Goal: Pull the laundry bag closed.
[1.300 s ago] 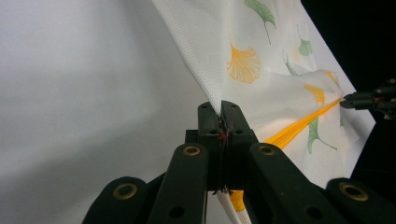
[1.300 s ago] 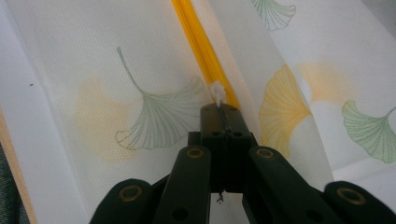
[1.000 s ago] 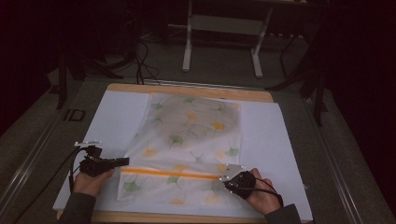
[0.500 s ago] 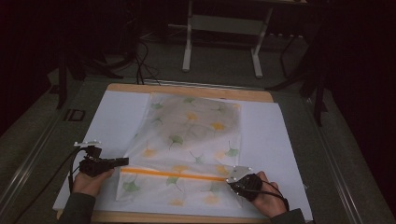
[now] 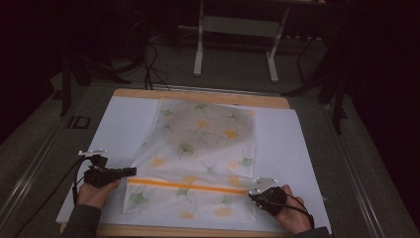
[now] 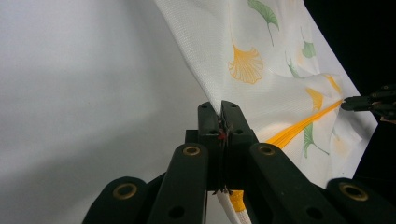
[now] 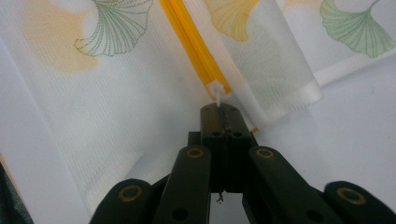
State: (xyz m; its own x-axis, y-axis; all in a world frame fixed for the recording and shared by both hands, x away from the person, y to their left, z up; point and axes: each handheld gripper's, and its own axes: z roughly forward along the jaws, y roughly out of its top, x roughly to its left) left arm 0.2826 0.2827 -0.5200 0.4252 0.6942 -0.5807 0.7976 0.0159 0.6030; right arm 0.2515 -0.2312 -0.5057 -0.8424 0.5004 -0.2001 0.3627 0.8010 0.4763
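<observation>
L gripper (image 6: 221, 109) clamped on edge of white mesh ginkgo-print zip bag (image 6: 261, 70); R gripper (image 7: 221, 108) pinching white zip pull (image 7: 216, 91) at end of orange zipper (image 7: 191, 35) just ahead.

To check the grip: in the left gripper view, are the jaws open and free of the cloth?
No, the left gripper has its jaws closed together on the edge of the cloth, beside the orange zipper.

Both grippers are black. The left gripper (image 5: 130, 171) and right gripper (image 5: 251, 195) each carry a grey three-cornered plate and trail a black cable. Their jaw links show brass-ringed rivets. The person wears dark grey sleeves (image 5: 83, 224).
</observation>
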